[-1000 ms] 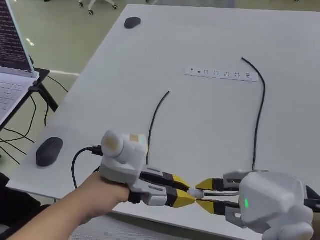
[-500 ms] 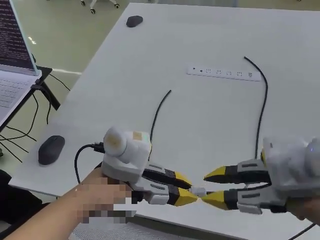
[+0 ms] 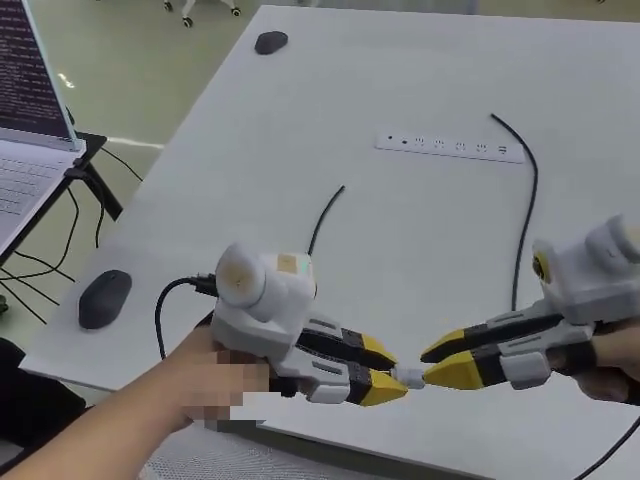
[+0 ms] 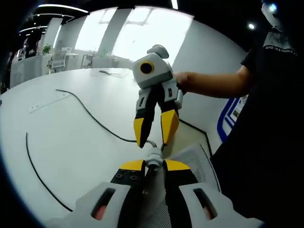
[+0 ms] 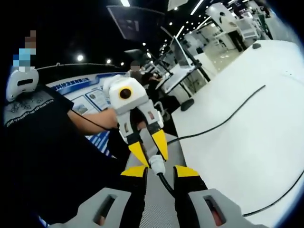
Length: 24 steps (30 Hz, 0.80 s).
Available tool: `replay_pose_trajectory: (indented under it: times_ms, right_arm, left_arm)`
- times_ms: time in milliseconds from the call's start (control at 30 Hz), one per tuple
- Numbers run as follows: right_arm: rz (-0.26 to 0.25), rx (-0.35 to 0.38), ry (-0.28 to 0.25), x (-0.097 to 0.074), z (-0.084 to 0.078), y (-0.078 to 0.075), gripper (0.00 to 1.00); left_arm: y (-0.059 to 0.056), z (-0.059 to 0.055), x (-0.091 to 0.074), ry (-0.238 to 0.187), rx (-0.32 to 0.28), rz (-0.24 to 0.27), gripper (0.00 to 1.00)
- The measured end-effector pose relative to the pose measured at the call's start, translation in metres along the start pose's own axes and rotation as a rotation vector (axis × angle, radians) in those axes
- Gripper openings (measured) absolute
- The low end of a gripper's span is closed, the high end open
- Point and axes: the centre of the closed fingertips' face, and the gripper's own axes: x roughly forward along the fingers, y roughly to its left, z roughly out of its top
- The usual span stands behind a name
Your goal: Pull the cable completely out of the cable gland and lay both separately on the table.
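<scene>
Well to the near side of the power strip [image 3: 450, 147], by the front edge of the desk [image 3: 250, 160], the white cable gland [image 3: 408, 377] is held in the air, clenched in the left claw [image 3: 395, 373]. The right claw [image 3: 428, 367] meets it tip to tip, jaws parted and set either side of the black cable [image 3: 527, 215] just behind the gland, not pinching it. The cable is seated in the gland and runs across the desk to end just behind the power strip, near its right end. A second black cable [image 3: 322, 220] lies loose left of the strip, nearer the person
</scene>
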Motion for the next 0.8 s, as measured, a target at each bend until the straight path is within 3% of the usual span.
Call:
replay_pose_trajectory:
  times_ms: [133, 567, 767, 800]
  right_arm:
    - [0.026, 0.055, 0.012, 0.005, -0.009, 0.003, 0.16]
    - [0.041, 0.044, -0.009, 0.008, -0.013, 0.006, 0.09]
    - [-0.018, -0.168, 0.022, 0.012, -0.015, 0.007, 0.08]
    - [-0.039, -0.258, 0.022, 0.012, -0.014, 0.007, 0.08]
  left_arm:
    - [-0.002, -0.002, 0.001, 0.011, 0.028, -0.001, 0.15]
    - [-0.005, -0.002, 0.005, 0.017, 0.04, -0.005, 0.15]
    - [-0.006, -0.006, 0.005, 0.032, 0.043, -0.008, 0.15]
    - [-0.006, -0.006, 0.005, 0.033, 0.041, -0.008, 0.15]
